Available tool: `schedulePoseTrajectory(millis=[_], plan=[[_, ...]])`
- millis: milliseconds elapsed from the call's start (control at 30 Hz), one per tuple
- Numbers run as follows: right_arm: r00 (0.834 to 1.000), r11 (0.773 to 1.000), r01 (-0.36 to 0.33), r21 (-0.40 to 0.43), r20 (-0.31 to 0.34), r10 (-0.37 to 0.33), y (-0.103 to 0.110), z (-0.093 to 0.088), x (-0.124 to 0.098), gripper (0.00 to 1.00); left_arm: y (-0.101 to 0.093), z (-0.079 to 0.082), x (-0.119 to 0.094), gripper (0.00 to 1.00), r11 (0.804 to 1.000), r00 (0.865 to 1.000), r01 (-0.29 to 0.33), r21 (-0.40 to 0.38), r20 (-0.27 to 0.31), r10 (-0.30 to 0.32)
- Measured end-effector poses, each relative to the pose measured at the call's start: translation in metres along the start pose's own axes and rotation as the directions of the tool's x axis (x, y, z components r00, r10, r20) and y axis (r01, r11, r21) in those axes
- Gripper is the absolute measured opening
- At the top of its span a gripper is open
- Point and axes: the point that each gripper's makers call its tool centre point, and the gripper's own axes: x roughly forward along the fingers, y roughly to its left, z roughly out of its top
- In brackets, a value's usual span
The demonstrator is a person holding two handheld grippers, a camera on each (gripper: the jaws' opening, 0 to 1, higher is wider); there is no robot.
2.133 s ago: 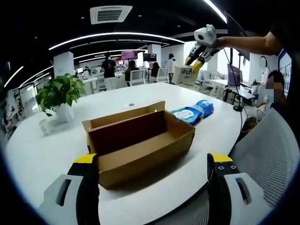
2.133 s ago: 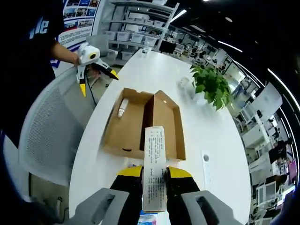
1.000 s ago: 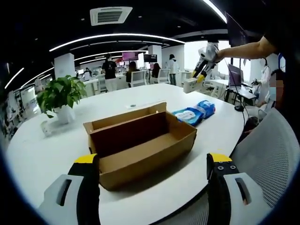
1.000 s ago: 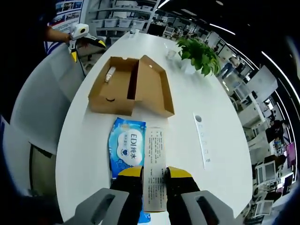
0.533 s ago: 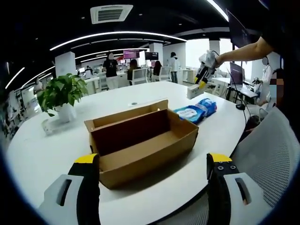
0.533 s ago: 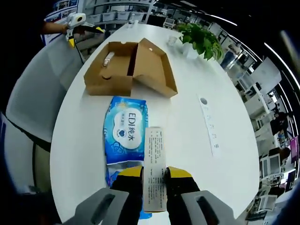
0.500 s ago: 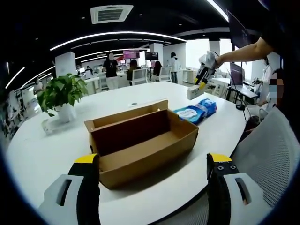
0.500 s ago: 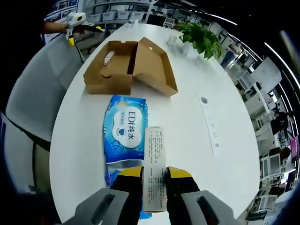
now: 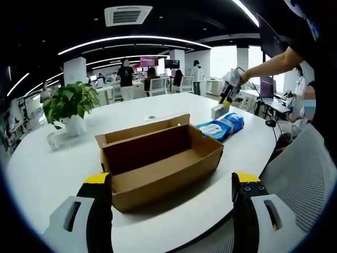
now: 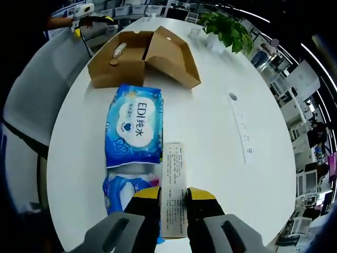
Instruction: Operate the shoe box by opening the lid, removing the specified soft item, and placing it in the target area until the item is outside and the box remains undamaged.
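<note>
Over the white table (image 10: 210, 132), the right gripper (image 10: 172, 203) clamps a printed carton (image 10: 173, 187).

The left claw (image 9: 171, 211) is held with its jaws spread wide apart, nothing between them. The right claw (image 10: 173, 203) has its jaws closed tight on a slim white carton (image 10: 174, 187). In the left gripper view, the person's bare forearm (image 9: 268, 60) reaches out, carrying the right claw.
</note>
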Motion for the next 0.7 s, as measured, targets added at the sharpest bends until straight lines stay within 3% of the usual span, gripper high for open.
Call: schedulePoseTrajectory(millis=[400, 700], plan=[[0.999, 1.000, -0.029, -0.008, -0.045, 0.028, 0.000, -0.019, 0.019, 0.15, -0.002, -0.001, 0.001, 0.97, 1.000, 1.000, -0.010, -0.004, -0.020, 0.010], [0.991, 0.998, -0.048, -0.041, -0.124, 0.042, 0.004, -0.046, 0.027, 0.15, -0.002, -0.003, 0.001, 0.97, 1.000, 0.999, -0.013, -0.005, -0.032, 0.013]])
